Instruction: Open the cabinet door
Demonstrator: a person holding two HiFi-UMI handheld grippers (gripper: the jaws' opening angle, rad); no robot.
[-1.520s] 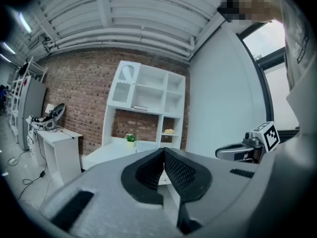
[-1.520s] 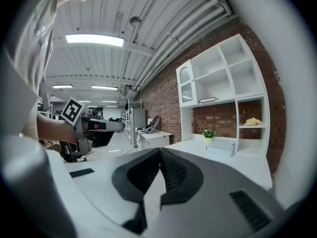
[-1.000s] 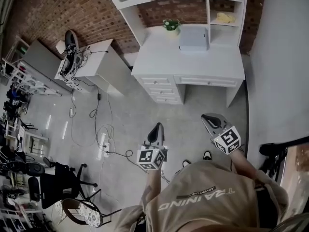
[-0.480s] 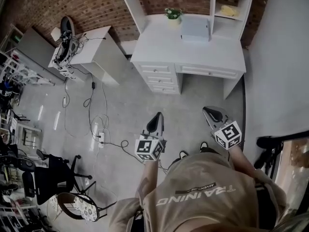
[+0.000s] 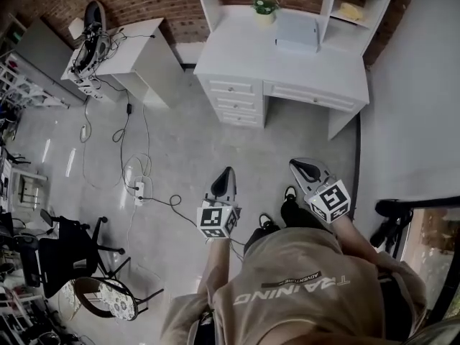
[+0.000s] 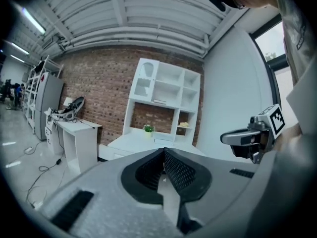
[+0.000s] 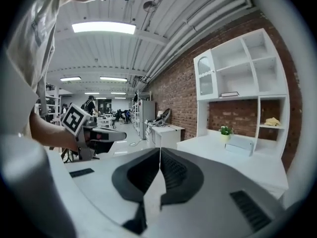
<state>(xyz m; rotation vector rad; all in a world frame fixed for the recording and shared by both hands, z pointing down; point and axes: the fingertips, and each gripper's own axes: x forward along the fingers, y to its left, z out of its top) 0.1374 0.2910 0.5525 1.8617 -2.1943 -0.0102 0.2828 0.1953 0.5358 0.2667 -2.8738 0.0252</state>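
The white desk (image 5: 280, 67) with its shelf unit stands against the brick wall, well ahead of me. The unit's upper-left cabinet door (image 6: 143, 82) has an arched glass pane and is closed; it also shows in the right gripper view (image 7: 205, 76). The head view cuts it off. My left gripper (image 5: 227, 171) and right gripper (image 5: 302, 165) are held over the floor in front of the person, far short of the desk. Both have their jaws pressed together with nothing between them, as seen close up on the left gripper (image 6: 163, 150) and the right gripper (image 7: 160, 150).
A small plant (image 5: 264, 6) and a grey box (image 5: 296, 31) sit on the desk, above three drawers (image 5: 241, 99). A white side table (image 5: 136, 52) with gear stands to the left. Cables and a power strip (image 5: 139, 190) lie on the floor. Chairs (image 5: 68, 254) are at lower left.
The desk has slid upward in the head view and its upper shelves have left the frame. Both grippers stay shut and have shifted slightly left in front of the person.
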